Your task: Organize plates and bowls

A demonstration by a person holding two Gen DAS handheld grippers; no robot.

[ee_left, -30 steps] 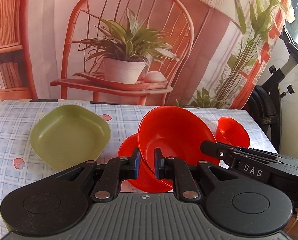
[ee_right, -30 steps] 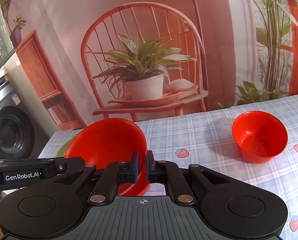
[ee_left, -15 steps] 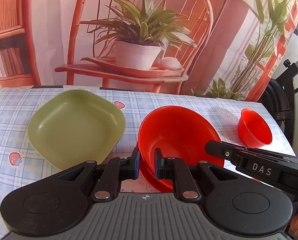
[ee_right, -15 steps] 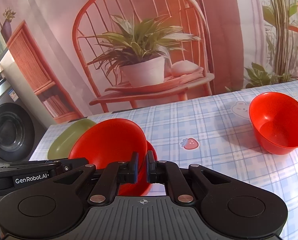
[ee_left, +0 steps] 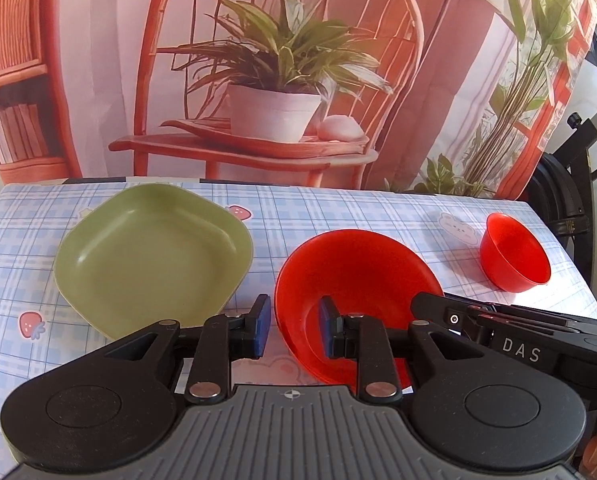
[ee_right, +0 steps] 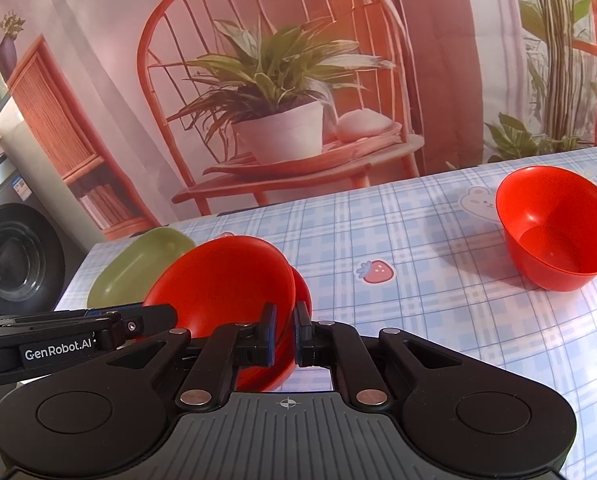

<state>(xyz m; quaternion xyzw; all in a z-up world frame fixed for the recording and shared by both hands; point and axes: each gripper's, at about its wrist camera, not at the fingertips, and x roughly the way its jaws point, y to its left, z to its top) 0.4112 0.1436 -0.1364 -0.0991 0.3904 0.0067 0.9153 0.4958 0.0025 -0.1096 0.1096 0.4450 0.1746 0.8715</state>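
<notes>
**Two grippers at one red bowl, left side letting go**

The large red bowl (ee_left: 358,280) sits near the front edge of the worktop (ee_left: 338,208), tipped so its opening faces the green plate and the backdrop. In the right wrist view a second red rim (ee_right: 301,286) shows just behind it, so it seems to rest on another red dish; how the two nest cannot be told.

The left gripper (ee_left: 294,330) points down at a slant toward the worktop. Its fingers are spreading apart: the bowl's near rim passes between them, the right pad inside the bowl and the left pad outside, with a clear gap on the left side, so they no longer pinch it.

The right gripper (ee_right: 284,336) slants down in the same way from the other side. Its fingers are clenched on the bowl's rim, the pads nearly together with the thin red edge between them.

The green plate (ee_left: 150,256) lies flat just to the left of the bowl. A small red bowl (ee_right: 558,232) stands upright well apart to the right, near the worktop's far corner.
</notes>
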